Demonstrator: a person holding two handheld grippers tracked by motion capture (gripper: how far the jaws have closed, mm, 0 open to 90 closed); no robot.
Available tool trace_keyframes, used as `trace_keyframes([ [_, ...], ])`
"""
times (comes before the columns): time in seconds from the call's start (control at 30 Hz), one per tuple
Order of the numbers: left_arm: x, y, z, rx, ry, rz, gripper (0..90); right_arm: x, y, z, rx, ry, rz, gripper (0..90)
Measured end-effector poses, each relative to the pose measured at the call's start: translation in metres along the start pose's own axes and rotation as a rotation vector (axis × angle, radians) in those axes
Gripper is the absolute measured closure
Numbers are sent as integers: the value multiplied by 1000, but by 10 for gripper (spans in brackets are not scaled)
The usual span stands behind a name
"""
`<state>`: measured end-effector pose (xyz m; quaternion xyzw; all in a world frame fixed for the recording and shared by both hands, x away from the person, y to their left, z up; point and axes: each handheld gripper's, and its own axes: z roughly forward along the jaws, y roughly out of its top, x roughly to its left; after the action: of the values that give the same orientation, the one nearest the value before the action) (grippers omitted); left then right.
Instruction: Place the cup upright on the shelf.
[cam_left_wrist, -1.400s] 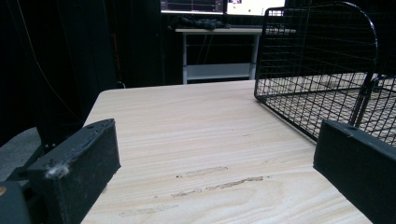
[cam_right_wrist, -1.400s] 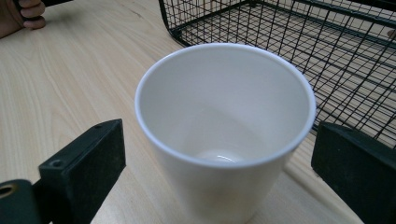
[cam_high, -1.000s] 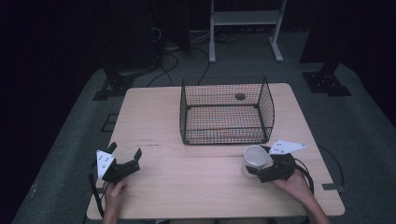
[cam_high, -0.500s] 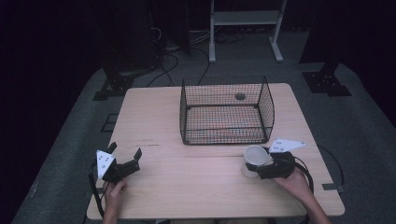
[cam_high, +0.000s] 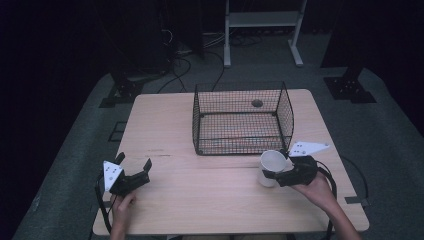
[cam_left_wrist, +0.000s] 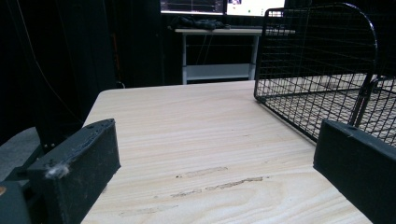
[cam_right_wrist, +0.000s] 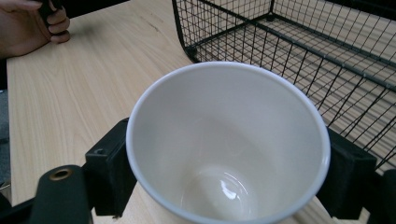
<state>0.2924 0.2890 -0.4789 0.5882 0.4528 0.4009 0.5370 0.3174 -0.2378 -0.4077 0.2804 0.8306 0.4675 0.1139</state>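
Right gripper view puts the white cup (cam_right_wrist: 226, 149) square between your right gripper's (cam_right_wrist: 229, 172) two black jaws, one pressed to each side of its wall; those jaws have just been closing and now clamp the cup, which stands empty and mouth-up. In the high view the cup (cam_high: 271, 167) sits at the lower right of the frame, just below the front right corner of the wire basket (cam_high: 240, 119) and apart from it, with your right gripper (cam_high: 280, 172) reaching it from the right. So the step in hand, as I judge it, is the grasp itself, freshly made; the lift has not begun, since the cup seems to rest on the table (cam_high: 200, 200).

Your next move likely calls for a straight lift high enough to clear the basket's near wall, then a carry up the frame over the rim and a gentle lowering inside; keep the cup upright and mind the wire edge.

Your left gripper (cam_high: 134, 166) rests at the lower left of the frame, jaws wide apart and holding nothing.

The count: one cup; one basket; two grippers; one table.
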Motion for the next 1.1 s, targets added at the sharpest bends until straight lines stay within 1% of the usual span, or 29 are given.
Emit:
trace_keyframes([
  [0.13,0,0,0,-1,0,-1,0,0,9,-1,3,6,-18,192],
  [0.17,0,0,0,-1,0,-1,0,0,9,-1,3,6,-18,192],
  [0.43,0,0,0,0,0,-1,0,0,27,-6,0,23,-36,192],
  [0.67,0,0,0,0,0,-1,0,-1,39,-8,-1,25,-52,193],
  [0.73,0,0,0,-1,-1,-2,0,-1,43,-8,-2,26,-54,192],
  [0.77,0,0,0,-1,-1,-2,0,-3,47,-8,-10,35,-53,192],
  [0.8,0,0,0,-1,-1,-2,0,-3,47,-8,-10,35,-53,192],
  [0.93,0,0,0,-2,-1,-3,0,-4,57,-8,-20,36,-58,192],
  [1.1,0,0,0,-2,-1,-4,0,-5,65,-6,-16,40,-66,193],
])
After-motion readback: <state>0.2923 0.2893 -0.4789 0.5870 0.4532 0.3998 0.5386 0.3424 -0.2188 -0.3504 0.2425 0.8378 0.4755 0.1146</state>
